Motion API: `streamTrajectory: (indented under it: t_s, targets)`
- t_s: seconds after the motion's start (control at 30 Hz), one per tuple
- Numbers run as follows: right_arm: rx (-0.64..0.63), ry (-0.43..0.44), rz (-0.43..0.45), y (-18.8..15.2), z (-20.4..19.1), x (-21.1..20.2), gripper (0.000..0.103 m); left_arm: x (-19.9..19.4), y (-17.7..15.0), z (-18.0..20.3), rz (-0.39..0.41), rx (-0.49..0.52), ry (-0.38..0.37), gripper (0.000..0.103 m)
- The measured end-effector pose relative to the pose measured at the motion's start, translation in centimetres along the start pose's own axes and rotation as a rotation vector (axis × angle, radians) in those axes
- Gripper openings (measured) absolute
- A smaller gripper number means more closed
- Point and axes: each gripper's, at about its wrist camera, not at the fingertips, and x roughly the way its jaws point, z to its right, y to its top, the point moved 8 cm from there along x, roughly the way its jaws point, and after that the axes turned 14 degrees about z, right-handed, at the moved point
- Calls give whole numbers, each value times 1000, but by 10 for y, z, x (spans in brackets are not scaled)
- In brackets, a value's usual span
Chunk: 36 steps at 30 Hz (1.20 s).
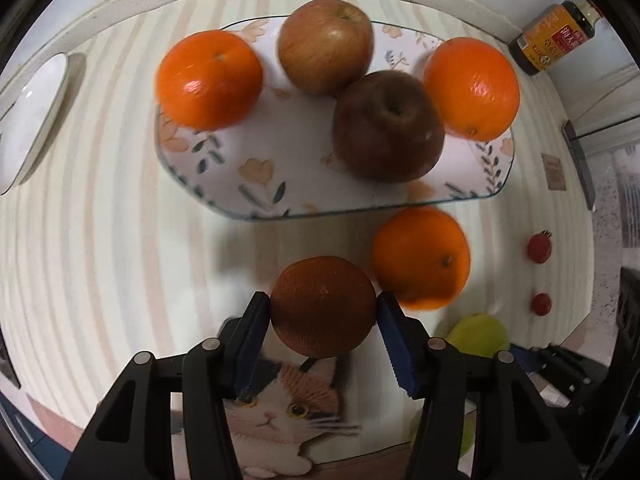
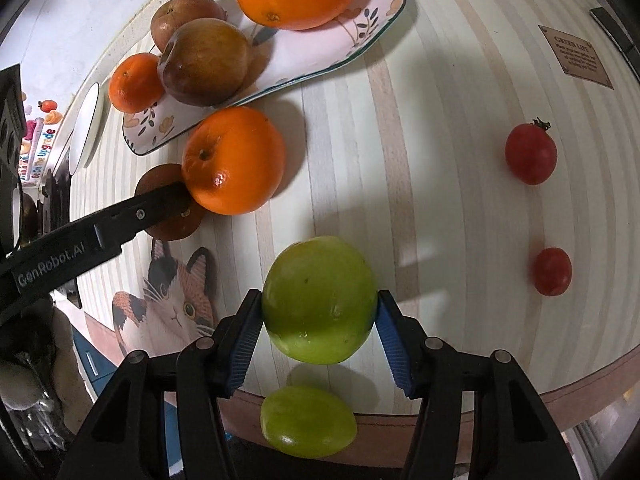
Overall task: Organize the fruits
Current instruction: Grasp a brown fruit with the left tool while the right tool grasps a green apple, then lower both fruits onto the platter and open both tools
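We noted the left gripper (image 1: 323,307) pinching a brown fruit (image 1: 322,306) on the striped mat (image 1: 100,240), just below the floral plate (image 1: 224,184). Rightward, the right gripper (image 2: 319,306) clamped a green fruit (image 2: 319,299), well below that plate.

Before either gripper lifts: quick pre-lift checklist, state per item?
1. Left gripper pads on the brown fruit: ok, both pads touch its sides.
2. Right gripper pads on the green fruit: ok, it sits squarely between them.
3. Lift path for the brown fruit: not ok, the loose orange sits right beside one finger.
4. Free spot on the plate: ok, the near part is bare.
5. Second green fruit clear of the right gripper: cannot tell, it lies low between the fingers.
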Motion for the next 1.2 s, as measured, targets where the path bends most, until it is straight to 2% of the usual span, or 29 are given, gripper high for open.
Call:
streamTrajectory:
  t_s: [0.2, 0.37, 0.77, 0.93, 1.03, 1.2]
  targets:
    - [-35, -9, -7, -5, -3, 0, 59, -23, -33, -9, -1, 2, 29, 53]
    - [-57, -27, -20, -4, -7, 2, 60, -18, -50, -17, -19, -28, 47, 53]
    - [-89, -40, -31, -4, -18, 6, 59, -24, -49, -12, 9, -49, 41, 53]
    - [-48, 20, -24, -2, -19, -9, 59, -51, -36, -10, 58, -66, 12, 53]
    - [-33, 76, 8, 12, -27, -32, 59, -78, -17, -12, 111, -86, -17, 53]
    - [-37, 148, 124, 76, -47, -84, 59, -116, 32, -15, 200, -120, -47, 53]
